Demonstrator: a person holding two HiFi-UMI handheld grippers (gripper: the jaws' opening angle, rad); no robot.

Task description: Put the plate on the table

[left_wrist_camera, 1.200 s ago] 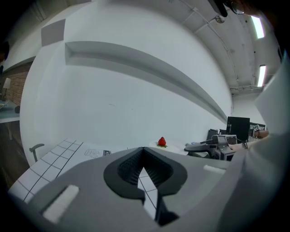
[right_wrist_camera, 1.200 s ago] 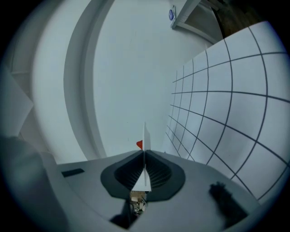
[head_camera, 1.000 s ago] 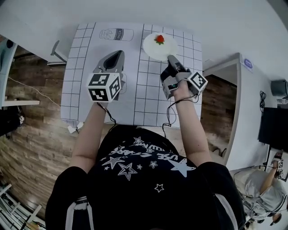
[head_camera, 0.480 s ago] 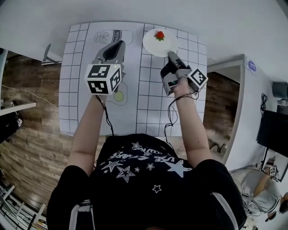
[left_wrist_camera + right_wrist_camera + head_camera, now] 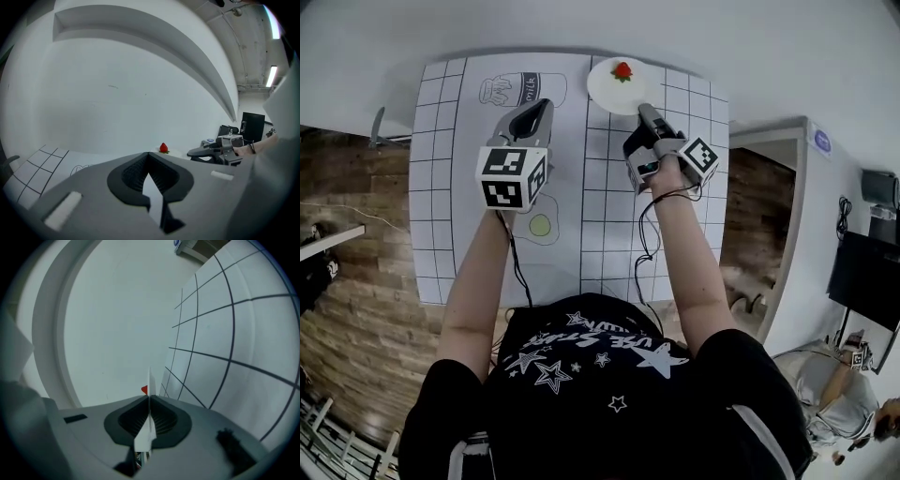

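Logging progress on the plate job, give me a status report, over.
Right gripper shut on plate rim. Left gripper shut, empty, above the gridded mat. Strawberry riding on plate; nothing seen in the way.

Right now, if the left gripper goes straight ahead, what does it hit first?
Likely the white wall past the table edge. The plate with the strawberry sits just right of that line; depth unclear.

The word "milk" stands on a bottle drawn in outline (image 5: 525, 89) on the white gridded table (image 5: 441, 187). White lettering on the person's black star-printed T-shirt (image 5: 600, 375) is unreadable.
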